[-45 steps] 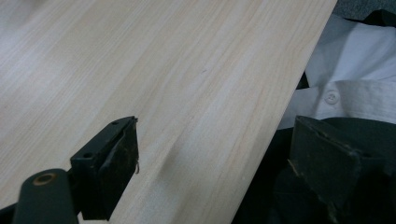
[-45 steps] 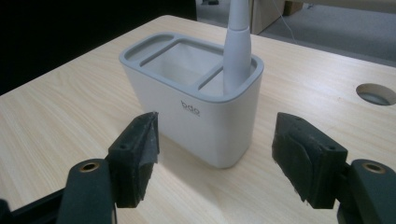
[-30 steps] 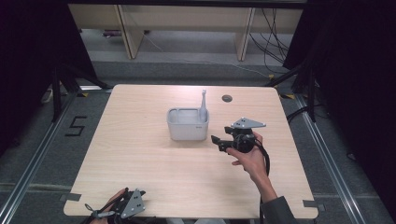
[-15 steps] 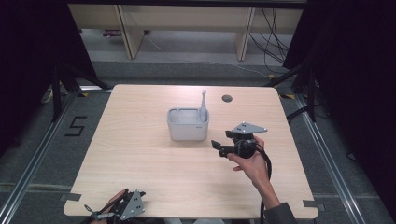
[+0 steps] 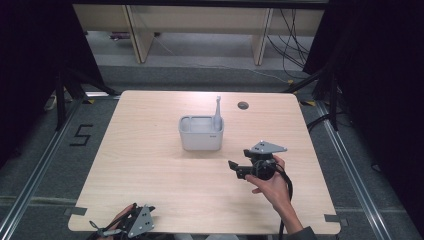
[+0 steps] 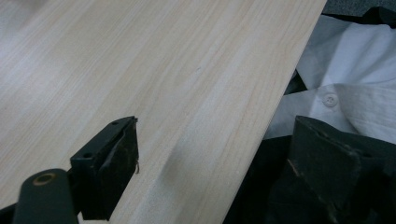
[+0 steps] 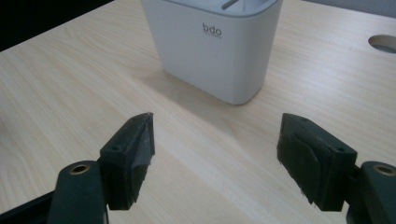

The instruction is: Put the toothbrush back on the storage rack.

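Two grippers, one container. My right gripper (image 5: 235,166) hovers above the table (image 5: 150,165) with its jaws spread wide and nothing between them; the white container (image 7: 212,46) stands straight ahead of them, a little beyond the tips and apart from both. I judge it a light, rigid plastic tub with smooth, rather slippery walls, likely to slide or tip if pushed low on one side. A pale upright tool (image 5: 217,111) stands in its far right corner and would rattle or topple if the tub were jolted. The sound hold, in my judgement, is across one thin wall at the rim, one jaw inside and one outside, since the whole body looks about as broad as the jaws' present gap.

My left gripper (image 5: 107,231) waits at the table's near edge, jaws also wide and empty, well apart from the container.

High view: gives the tool, the tub's open top and the round hole (image 5: 243,105) in the table beyond the tub. Right gripper view: gives the lettering on the tub's wall and its rounded lower corner, unreadable from above. Left gripper view: gives bare table (image 6: 154,84) between the jaws, one jaw hanging off its edge over a white shirt (image 6: 355,79).
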A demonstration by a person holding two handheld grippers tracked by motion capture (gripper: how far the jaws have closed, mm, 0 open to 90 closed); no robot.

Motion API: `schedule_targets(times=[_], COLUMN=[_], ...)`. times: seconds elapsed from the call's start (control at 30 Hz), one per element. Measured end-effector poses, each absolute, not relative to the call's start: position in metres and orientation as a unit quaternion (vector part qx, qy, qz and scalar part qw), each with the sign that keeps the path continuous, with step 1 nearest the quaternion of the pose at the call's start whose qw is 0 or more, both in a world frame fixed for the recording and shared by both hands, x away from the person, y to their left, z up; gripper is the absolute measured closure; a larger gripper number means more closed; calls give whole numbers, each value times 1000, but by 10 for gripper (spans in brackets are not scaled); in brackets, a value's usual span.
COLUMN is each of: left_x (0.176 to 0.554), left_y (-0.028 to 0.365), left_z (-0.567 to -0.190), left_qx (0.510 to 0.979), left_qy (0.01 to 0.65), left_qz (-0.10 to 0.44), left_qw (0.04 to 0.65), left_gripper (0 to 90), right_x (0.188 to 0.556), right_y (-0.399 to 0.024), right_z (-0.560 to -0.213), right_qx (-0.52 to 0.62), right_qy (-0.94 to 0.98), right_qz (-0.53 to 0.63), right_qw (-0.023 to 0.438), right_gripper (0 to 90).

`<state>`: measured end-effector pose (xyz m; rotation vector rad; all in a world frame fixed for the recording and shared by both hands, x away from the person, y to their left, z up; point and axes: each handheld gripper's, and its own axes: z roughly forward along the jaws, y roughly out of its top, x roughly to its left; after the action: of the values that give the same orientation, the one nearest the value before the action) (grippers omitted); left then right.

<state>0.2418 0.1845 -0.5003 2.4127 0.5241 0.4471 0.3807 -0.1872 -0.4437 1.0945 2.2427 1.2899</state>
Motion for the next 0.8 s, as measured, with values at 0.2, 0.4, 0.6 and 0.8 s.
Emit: schedule_targets(times=[0.2,0.4,0.6,0.8], left_x=[242,241,241,241], left_y=[184,184,184,185], left_z=[-501,-501,-501,-501], left_qx=[913,912,912,914], left_qy=[196,197,198,194], left_qz=[168,168,168,170], left_qw=[316,318,318,313], left_gripper=[152,153,152,152], right_x=[374,368,360,355], right_y=[-192,-192,-193,-196], right_z=[-453,-458,-463,-468], right_qx=[386,390,392,387], right_qy=[795,797,797,796], right_qz=[440,436,438,444], right_qw=[160,149,141,138], right_gripper=[281,280,274,259])
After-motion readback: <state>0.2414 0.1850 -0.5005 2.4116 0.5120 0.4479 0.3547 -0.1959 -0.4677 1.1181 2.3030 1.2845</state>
